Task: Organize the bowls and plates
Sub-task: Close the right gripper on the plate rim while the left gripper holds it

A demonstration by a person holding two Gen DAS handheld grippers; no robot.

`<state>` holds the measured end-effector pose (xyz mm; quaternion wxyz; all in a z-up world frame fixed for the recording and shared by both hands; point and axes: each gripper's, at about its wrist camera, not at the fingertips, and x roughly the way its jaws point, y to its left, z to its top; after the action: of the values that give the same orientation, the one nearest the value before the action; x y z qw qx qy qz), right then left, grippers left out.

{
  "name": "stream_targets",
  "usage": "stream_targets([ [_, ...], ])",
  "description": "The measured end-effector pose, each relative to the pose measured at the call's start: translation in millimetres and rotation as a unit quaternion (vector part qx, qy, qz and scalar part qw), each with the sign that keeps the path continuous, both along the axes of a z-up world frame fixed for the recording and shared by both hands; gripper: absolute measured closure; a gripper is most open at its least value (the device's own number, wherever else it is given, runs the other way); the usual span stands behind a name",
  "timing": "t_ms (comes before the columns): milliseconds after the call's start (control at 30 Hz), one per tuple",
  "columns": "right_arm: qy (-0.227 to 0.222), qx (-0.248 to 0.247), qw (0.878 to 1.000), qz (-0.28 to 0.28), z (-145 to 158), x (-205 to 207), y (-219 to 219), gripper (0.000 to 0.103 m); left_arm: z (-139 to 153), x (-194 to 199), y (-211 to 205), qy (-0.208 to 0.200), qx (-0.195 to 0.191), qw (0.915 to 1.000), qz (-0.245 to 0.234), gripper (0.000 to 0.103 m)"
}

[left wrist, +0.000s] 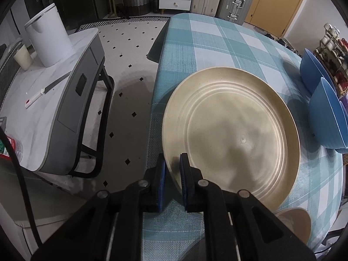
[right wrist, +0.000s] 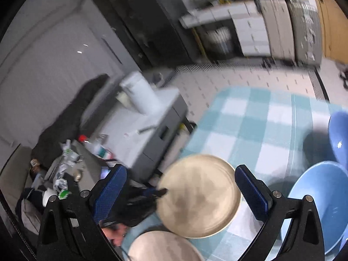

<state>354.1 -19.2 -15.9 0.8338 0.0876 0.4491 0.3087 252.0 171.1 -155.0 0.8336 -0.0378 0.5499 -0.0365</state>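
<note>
Left gripper [left wrist: 173,169] clamped, pitched steeply down; right gripper [right wrist: 180,187] agape.

Free room: checked tablecloth [left wrist: 208,39] bare across the upper centre of the left wrist view, beyond the beige plate [left wrist: 235,130]; open floor [left wrist: 130,69] in a strip left of the table edge

Obstacles: two blue bowls [left wrist: 326,113] stacked close along the right edge; second beige dish [left wrist: 298,221] at lower right, just beside the plate; side table [left wrist: 43,108] at left carrying a white canister [left wrist: 50,37] and cup [left wrist: 21,58]

Right wrist view, blurred: blue bowl [right wrist: 317,206] lower right, bare cloth [right wrist: 261,126] at centre right
</note>
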Motion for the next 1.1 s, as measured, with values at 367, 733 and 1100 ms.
stream_targets([
  [367, 0.057, -0.170, 0.984, -0.010, -105, 41, 26, 0.006, -2, 0, -2, 0.000, -0.005, 1.0000, 0.000, 0.083],
  [733, 0.095, -0.205, 0.974, -0.015, -159, 48, 17, 0.024, -3, 1, -3, -0.001, -0.012, 0.9999, 0.002, 0.062],
  [1100, 0.101, -0.198, 0.975, -0.012, -176, 43, 14, 0.032, -6, 2, -3, 0.003, -0.015, 0.9999, 0.006, 0.061],
])
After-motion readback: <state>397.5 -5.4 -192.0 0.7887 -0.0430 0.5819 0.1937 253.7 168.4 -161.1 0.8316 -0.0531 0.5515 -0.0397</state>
